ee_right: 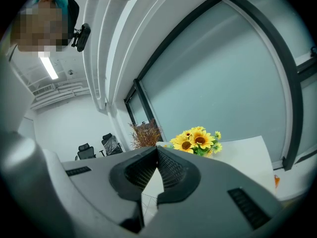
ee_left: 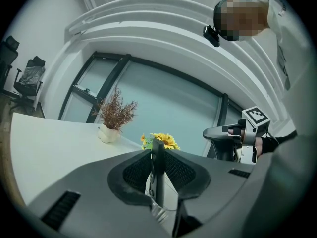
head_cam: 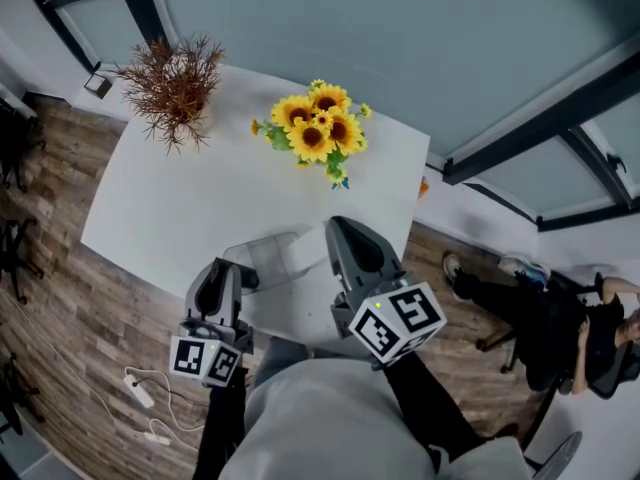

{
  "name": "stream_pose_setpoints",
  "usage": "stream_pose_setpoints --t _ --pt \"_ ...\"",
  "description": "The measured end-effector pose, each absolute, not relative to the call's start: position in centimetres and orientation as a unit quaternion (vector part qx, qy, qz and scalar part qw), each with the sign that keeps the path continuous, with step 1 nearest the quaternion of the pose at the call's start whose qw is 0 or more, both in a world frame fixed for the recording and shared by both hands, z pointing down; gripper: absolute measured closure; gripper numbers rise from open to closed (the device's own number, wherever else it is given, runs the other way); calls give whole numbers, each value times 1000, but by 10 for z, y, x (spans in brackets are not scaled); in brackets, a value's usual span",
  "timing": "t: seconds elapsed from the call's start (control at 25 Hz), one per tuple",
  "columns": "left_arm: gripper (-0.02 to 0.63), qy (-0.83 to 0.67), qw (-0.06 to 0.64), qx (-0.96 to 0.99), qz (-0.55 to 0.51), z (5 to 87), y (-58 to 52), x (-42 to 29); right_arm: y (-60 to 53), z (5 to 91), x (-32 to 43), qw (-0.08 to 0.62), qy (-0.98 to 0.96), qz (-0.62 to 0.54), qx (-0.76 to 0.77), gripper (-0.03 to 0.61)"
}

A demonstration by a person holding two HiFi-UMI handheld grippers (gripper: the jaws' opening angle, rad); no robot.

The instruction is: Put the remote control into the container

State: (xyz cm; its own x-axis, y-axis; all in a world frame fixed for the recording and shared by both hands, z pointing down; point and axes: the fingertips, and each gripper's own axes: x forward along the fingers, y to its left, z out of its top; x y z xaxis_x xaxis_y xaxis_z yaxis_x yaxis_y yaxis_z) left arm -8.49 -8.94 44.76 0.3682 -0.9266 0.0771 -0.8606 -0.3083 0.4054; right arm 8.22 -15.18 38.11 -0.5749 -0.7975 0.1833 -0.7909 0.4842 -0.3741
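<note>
In the left gripper view a thin black remote control stands edge-on between the pads, with my left gripper shut on it. In the head view that left gripper sits at the near edge of the white table, right beside a clear plastic container. The remote itself is barely visible there. On the other side of the container, my right gripper is shut with nothing in it. In its own view the right gripper has its pads touching at the tips.
A dried brown plant in a white pot stands at the table's far left. A bunch of sunflowers stands at the far middle. A glass wall runs behind the table. A white cable lies on the wood floor. A person sits at the right.
</note>
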Motion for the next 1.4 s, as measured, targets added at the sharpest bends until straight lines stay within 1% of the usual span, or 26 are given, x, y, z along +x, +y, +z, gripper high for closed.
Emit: stream_pose_setpoints --t 0.52,1.0,1.4 --pt "528 -558 200 802 -67 455 -92 -83 -150 382 77 5 864 -213 -456 574" --pt "528 -556 188 809 -18 462 -93 -77 -151 382 76 1 865 -211 -455 574" --pt "528 -559 198 805 -5 470 -94 -75 -152 382 80 2 864 -210 -458 574"
